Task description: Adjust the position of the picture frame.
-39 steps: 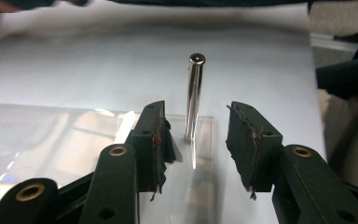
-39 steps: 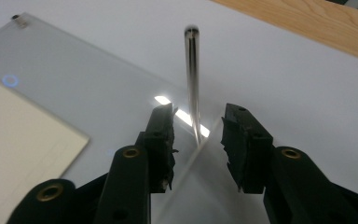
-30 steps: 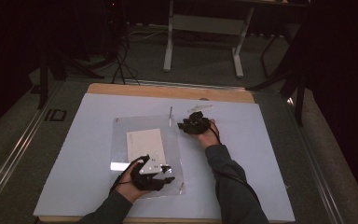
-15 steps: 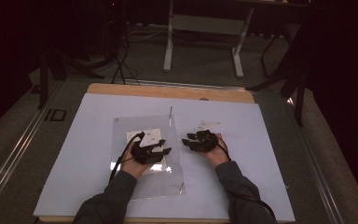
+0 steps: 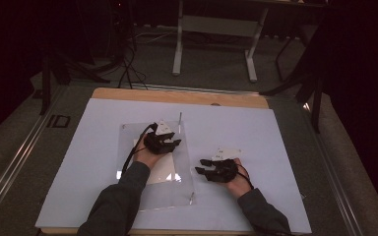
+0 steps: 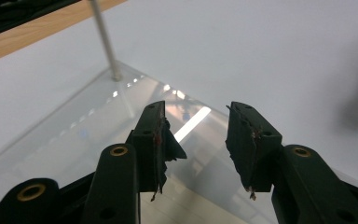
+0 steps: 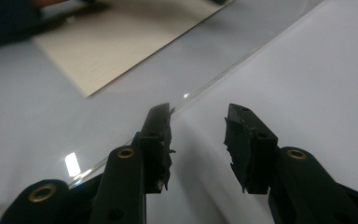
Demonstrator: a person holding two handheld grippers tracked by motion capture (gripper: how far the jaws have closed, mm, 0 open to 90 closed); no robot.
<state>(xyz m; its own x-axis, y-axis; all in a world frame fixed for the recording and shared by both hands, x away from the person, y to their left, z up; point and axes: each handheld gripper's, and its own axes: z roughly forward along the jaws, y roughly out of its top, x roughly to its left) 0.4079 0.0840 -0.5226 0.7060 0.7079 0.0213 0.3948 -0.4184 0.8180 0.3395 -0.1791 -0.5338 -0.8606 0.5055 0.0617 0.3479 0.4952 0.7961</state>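
We see one clear sheet (image 5: 142, 196) flat on the white table (image 5: 275, 132), one paper (image 5: 160, 176) beneath it and two pins (image 5: 179, 120). Our left gripper (image 5: 170, 143) hovers over it, jaws wide and empty; our right gripper (image 5: 204, 172), likewise spread, sits beside its right edge.

Looks like a lab or recording studio, not a home. Dark room, black surroundings, grey carpet floor (image 5: 19, 147). Wooden bench (image 5: 177, 96) covered with a white sheet (image 5: 275, 142). Cables (image 5: 125, 64) and stand legs (image 5: 74, 73) far left, white metal frame legs (image 5: 214, 44) at far centre.
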